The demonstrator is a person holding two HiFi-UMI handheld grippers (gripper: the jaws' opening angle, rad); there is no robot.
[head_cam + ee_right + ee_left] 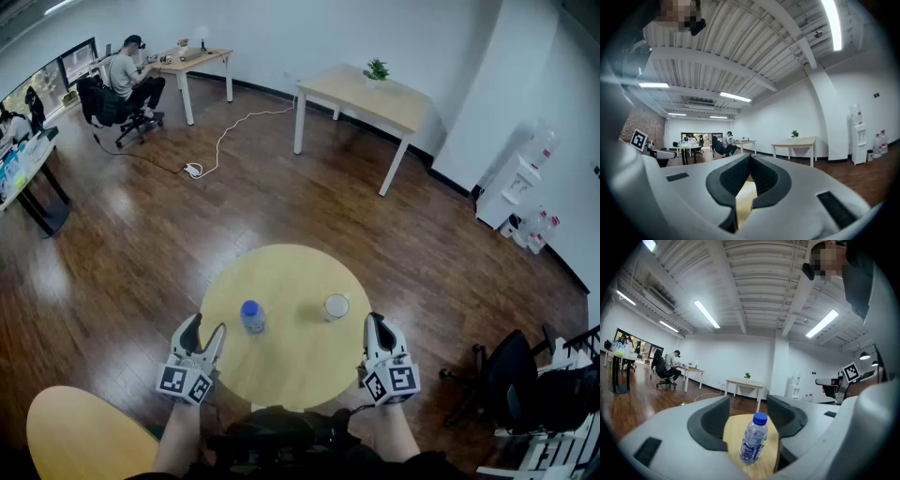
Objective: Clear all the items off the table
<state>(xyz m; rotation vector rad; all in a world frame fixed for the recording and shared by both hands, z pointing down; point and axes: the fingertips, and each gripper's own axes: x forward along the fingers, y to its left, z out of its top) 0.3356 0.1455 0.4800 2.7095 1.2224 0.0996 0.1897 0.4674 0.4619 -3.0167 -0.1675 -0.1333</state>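
Now: clearing not yet begun; round table (281, 277) carries two items.
Bottle (251, 316): blue cap, upright, at 9 o'clock of table centre.
Cup (337, 306): white, at 3 o'clock of centre, well apart from the bottle.
Left gripper (206, 326): at table's 7 o'clock edge, jaws half apart, bottle ahead in line between them, untouched.
Right gripper (378, 321): at 5 o'clock edge, jaws together, empty.
Method (judgement): advance left gripper level toward 12 o'clock, centre bottle's body between the pads, close below the cap; a glancing jaw could topple it.
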